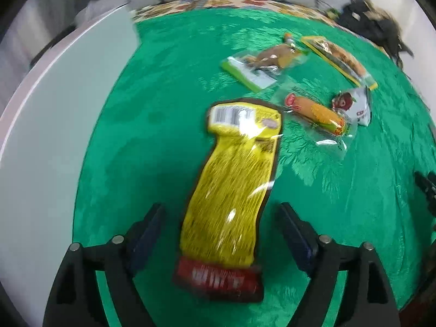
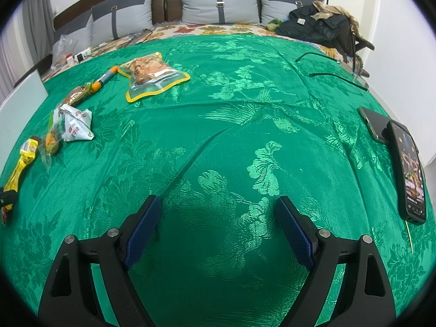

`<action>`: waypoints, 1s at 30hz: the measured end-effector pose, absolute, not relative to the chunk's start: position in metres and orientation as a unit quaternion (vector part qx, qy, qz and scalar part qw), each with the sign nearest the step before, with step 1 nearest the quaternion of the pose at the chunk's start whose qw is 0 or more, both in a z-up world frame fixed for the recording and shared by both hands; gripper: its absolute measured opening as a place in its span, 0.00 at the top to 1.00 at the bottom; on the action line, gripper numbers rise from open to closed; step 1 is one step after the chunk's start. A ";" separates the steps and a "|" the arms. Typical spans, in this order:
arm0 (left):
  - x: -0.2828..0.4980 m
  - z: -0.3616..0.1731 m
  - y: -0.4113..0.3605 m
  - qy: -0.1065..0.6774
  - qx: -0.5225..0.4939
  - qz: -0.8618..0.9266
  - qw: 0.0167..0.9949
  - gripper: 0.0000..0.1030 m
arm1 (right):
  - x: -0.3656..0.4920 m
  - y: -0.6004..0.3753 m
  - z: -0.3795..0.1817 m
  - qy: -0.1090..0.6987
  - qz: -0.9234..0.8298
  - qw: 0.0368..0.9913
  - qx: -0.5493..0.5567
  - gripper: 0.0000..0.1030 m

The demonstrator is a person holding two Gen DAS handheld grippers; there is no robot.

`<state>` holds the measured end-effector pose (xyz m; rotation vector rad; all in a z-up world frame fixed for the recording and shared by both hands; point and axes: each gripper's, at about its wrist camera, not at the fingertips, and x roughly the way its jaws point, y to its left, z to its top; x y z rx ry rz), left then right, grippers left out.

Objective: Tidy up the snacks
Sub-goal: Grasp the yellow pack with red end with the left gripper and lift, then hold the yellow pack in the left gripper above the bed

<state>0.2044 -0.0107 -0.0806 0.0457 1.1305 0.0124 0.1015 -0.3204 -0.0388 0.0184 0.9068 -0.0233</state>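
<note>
Green patterned cloth (image 2: 245,114) covers the bed that serves as your work surface, with grey pillows (image 2: 218,2) along the headboard beyond. Your left gripper (image 1: 220,234) is spread wide, its fingers on either side of a long yellow snack packet (image 1: 231,185) with a red end nearest the tool; whether the packet rests on the cloth or is lifted cannot be determined, and the view is blurred. Judgement: the step in hand is the pickup or placing of this packet, and the next move calls for closing squarely across its narrow waist, since the glossy film will likely slip if pinched near an edge. Ahead and to the right of that tool lie a corn packet (image 1: 316,114), touching a white pouch (image 1: 354,103); further ahead sit a green-edged packet (image 1: 261,65) and a yellow-edged bag (image 1: 338,57), all close together. Your right gripper (image 2: 218,231) is likewise spread wide and holds nothing, hovering over bare cloth well apart from the snacks, which appear far to its left. To its right lie two phones (image 2: 411,169), one overlapping the other, and eyeglasses (image 2: 338,68) ahead of them; a dark jacket (image 2: 313,24) is heaped at the far right. None obstructs the left tool, but keep the right clear of the phones.
</note>
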 end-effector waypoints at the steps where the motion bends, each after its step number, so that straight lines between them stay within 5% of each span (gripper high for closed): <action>1: 0.210 -0.081 -0.012 0.533 0.026 0.006 0.846 0.13 | 0.101 -0.320 -0.039 0.438 -0.011 0.899 0.009 0.14; 12: 0.229 -0.087 0.027 0.509 -0.033 0.064 0.858 0.00 | 0.102 -0.320 -0.039 0.438 -0.011 0.899 0.009 0.14; 30: 0.207 -0.086 0.040 0.463 -0.011 0.037 0.886 0.00 | 0.102 -0.320 -0.039 0.438 -0.011 0.899 0.009 0.14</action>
